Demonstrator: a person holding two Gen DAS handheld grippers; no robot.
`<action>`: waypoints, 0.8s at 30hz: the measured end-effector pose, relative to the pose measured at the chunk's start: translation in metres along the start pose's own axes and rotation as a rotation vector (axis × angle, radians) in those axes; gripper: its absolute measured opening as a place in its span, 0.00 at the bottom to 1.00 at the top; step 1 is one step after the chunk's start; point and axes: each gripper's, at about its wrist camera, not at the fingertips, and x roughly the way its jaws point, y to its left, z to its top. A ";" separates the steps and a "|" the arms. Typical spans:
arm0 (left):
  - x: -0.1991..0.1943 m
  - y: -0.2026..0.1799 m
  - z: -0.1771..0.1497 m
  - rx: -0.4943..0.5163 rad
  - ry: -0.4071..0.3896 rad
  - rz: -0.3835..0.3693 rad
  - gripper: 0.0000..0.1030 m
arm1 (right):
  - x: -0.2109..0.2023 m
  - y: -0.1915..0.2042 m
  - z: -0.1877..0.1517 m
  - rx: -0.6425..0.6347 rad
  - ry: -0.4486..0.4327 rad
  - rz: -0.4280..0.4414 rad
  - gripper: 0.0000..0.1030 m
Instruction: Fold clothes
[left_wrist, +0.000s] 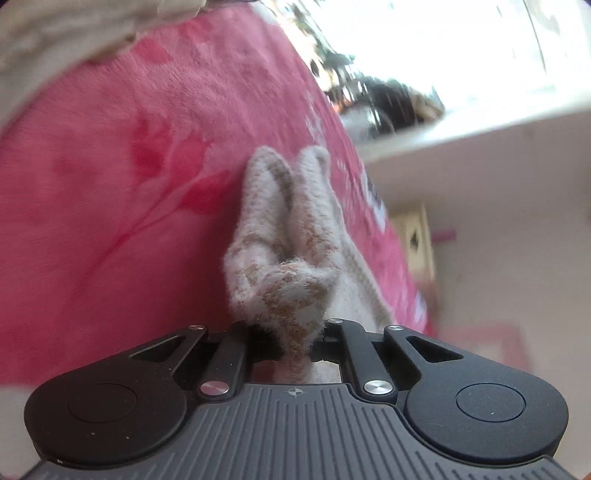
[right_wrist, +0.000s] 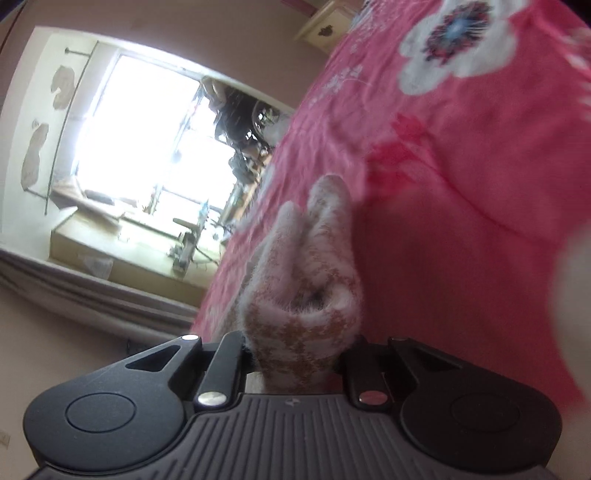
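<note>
Pink plush bedspread (left_wrist: 122, 192) with darker rose blooms fills both wrist views, and a large white flower with a dark centre (right_wrist: 456, 48) is printed on it toward its far edge in the right view.

The left gripper (left_wrist: 293, 341) is closed tight on a fuzzy cream-and-tan patterned knit garment (left_wrist: 280, 236); the cloth bunches up in two rounded folds ahead of the black linkage and hangs clear above the bedspread. More of the same knit trails down toward the right edge of the bed. A pale beige cloth (left_wrist: 55, 40) lies across the far left corner of the bedspread, blurred.

The right gripper (right_wrist: 295, 360) is likewise pinched narrow on the fuzzy cream-and-tan knit (right_wrist: 310, 266), which puckers into a thick wad between the black arms and rises in two soft ridges in front of them. Whether the pads meet behind the wad cannot be seen; the fabric hides them.

Beyond the bed's edge stand a bright window (right_wrist: 147, 129), a grey curtain (right_wrist: 92, 288) gathered below it, and a small cream cabinet (right_wrist: 325, 29) against the wall.
</note>
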 end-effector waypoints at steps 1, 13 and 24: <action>-0.016 0.002 -0.007 0.039 0.025 0.013 0.07 | -0.017 0.000 -0.010 0.009 0.017 -0.006 0.16; -0.052 0.109 -0.044 -0.088 0.348 0.129 0.35 | -0.091 -0.054 -0.101 0.066 0.264 -0.208 0.40; -0.124 0.066 -0.001 0.242 0.334 0.164 0.54 | -0.146 0.033 -0.093 -0.332 0.313 -0.414 0.54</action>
